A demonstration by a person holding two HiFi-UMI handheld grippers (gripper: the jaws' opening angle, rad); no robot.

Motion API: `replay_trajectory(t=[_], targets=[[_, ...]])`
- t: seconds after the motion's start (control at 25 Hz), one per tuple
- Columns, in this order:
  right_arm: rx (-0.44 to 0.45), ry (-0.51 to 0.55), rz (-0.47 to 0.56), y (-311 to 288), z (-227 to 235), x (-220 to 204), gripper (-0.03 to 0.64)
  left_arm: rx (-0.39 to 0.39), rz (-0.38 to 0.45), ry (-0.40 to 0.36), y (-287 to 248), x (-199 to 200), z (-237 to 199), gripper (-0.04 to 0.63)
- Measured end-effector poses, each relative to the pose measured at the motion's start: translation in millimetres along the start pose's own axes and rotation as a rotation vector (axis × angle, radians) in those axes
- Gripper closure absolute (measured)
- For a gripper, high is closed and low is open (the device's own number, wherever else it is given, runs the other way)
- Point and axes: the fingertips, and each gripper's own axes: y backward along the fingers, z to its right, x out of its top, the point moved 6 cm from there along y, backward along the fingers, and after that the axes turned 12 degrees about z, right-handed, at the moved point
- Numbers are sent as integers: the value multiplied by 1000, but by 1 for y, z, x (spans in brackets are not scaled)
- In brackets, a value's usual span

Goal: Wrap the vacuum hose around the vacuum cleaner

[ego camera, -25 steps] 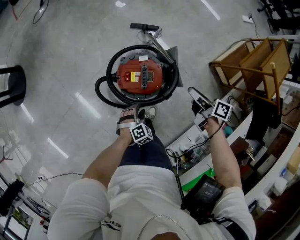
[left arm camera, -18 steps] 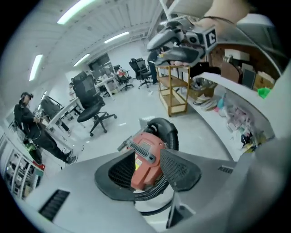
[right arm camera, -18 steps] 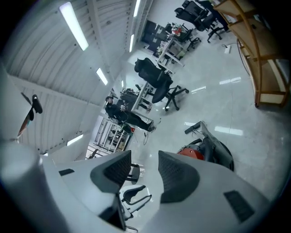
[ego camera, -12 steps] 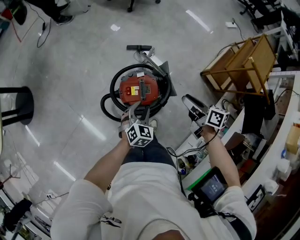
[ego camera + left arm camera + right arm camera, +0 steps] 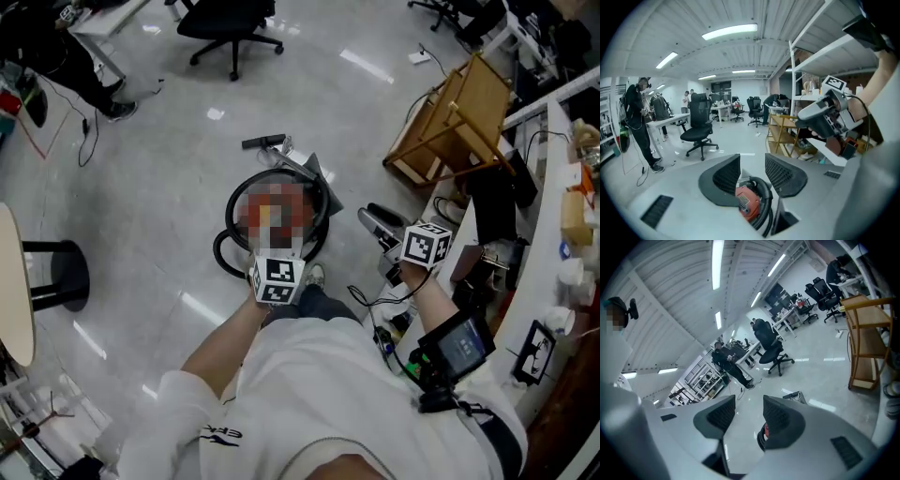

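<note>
The red vacuum cleaner [image 5: 277, 211] stands on the grey floor, partly under a mosaic patch. Its black hose [image 5: 232, 246] runs in loops around the body, and the nozzle [image 5: 265, 142] lies just beyond it. My left gripper [image 5: 277, 251] hangs above the vacuum's near side, open and holding nothing. In the left gripper view the open left gripper [image 5: 752, 165] frames the vacuum [image 5: 747, 205] and hose [image 5: 765, 194] far below. My right gripper [image 5: 377, 222] is to the right, also open and empty. Below the right gripper [image 5: 749, 405] shows a sliver of the vacuum [image 5: 766, 431].
A tipped wooden shelf unit [image 5: 459, 122] lies at the right, by a cluttered white counter [image 5: 553, 234]. A black office chair [image 5: 230, 23] stands at the back and a black stool base [image 5: 56, 277] at the left. A person [image 5: 640, 122] stands by desks.
Both grippers have risen away from the vacuum and the floor. The head view has lifted too, so the vacuum looks smaller and more of the room shows.
</note>
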Motion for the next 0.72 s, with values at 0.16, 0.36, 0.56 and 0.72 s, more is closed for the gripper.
replay_trajectory(t=[0.16,0.36,0.56,0.72], targets=[[-38,49,59,15,-18,-2,430,-37,59,59,10,28,-2,431],[-73,80,108,27,-38,-8,430,-60,99,82,19,47,-6,431],[-114,195,104,36,-62,-23,430,-90,126,100,28,55,-3,443],[-133,290,106,44,-79,-33,431,-112,135,148,36,57,3,577]])
